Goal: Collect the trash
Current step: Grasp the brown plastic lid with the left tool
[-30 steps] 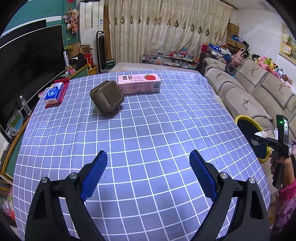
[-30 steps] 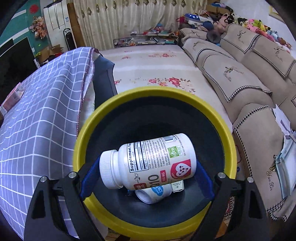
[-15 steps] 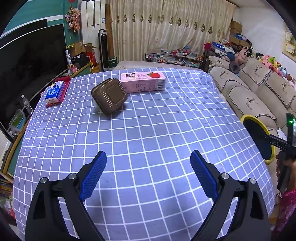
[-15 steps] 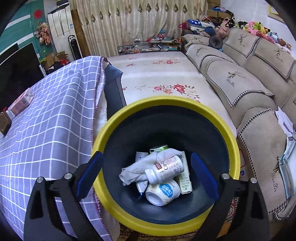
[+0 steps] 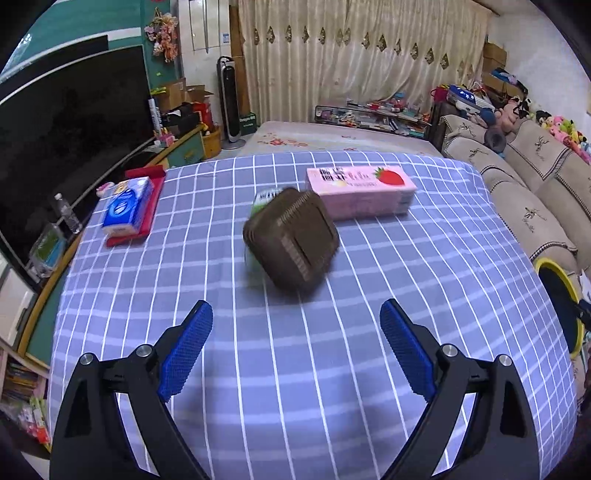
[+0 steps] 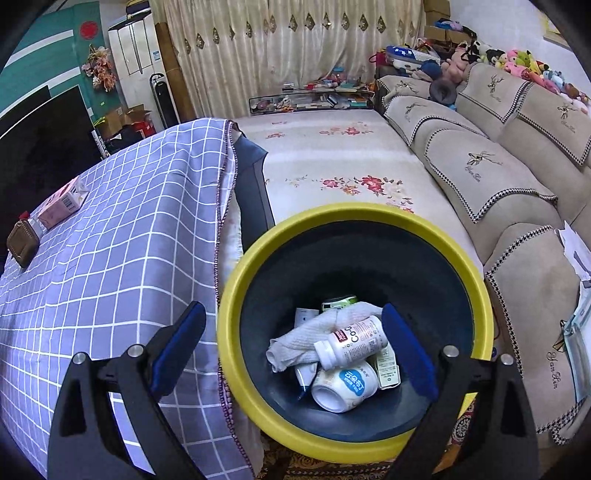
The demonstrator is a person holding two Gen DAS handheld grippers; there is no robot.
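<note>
ahead of me a long cream curtain (image 5: 362, 62) with a row of diamond motifs covers the far wall, and a tall tower fan (image 5: 229, 99) stands beside it near a teal wall (image 5: 77, 22) hung with a bunch of artificial flowers (image 5: 162, 35). a big dark tv screen (image 5: 62, 122) fills my left side, while on my right a beige sofa (image 6: 491, 155) with embroidered covers runs along the wall, stuffed toys (image 6: 524, 61) piled on its back. a pale rug with red flowers (image 6: 332, 162) covers the floor under bright, even light.
</note>
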